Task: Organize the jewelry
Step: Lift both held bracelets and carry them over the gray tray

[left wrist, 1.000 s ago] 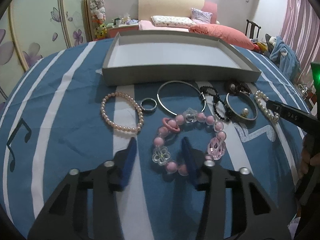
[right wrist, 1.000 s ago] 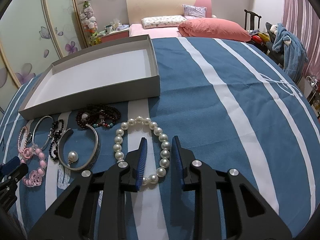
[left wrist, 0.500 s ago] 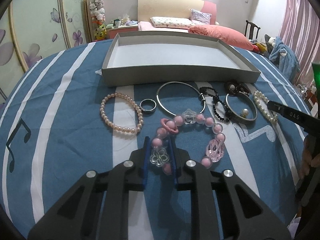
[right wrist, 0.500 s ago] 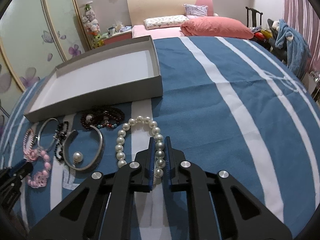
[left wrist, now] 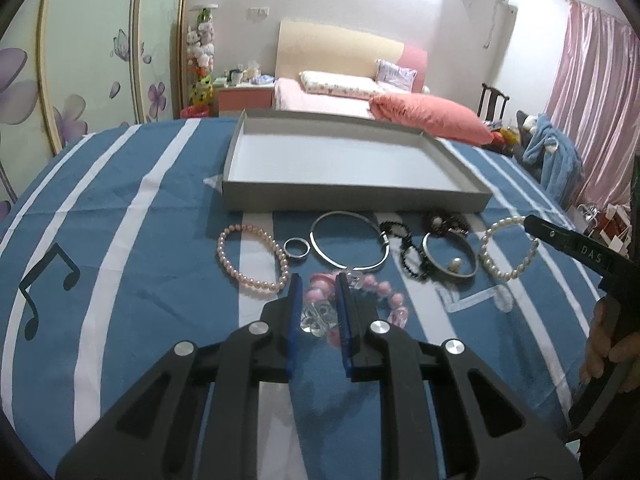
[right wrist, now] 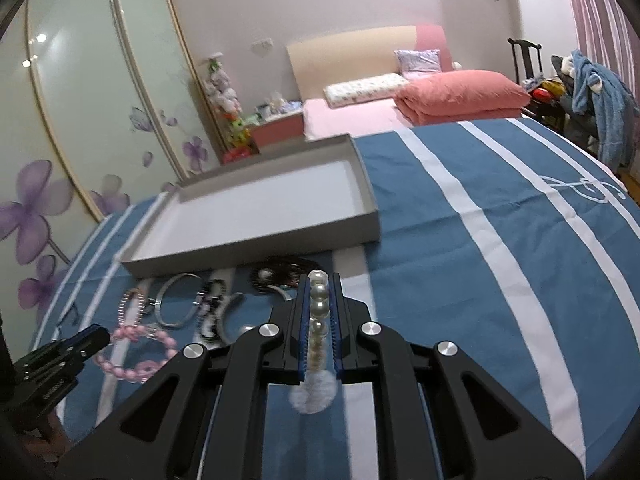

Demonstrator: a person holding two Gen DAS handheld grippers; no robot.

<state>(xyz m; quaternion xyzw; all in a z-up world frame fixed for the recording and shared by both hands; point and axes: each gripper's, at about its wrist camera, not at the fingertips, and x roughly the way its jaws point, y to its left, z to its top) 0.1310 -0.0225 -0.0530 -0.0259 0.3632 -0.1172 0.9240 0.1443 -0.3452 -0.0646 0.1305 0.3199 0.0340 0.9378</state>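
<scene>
Grey tray [left wrist: 352, 196] has nothing in it yet, so 0 pcs sorted. My left gripper [left wrist: 318, 300] is clamped on the pink bead bracelet [left wrist: 384, 292], right gripper [right wrist: 319, 312] on the white pearl bracelet [right wrist: 319, 304]; rest lie on the worktop [left wrist: 120, 280] just before the tray.

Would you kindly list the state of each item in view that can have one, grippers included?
Gray tray: open-topped, nothing in it.
Left gripper: shut on the pink bead bracelet.
Right gripper: shut on the white pearl bracelet.
Small pink pearl bracelet: lying flat on the cloth.
Silver ring: lying flat beside it.
Thin silver bangle: lying flat.
Silver cuff: lying flat, unheld.
</scene>
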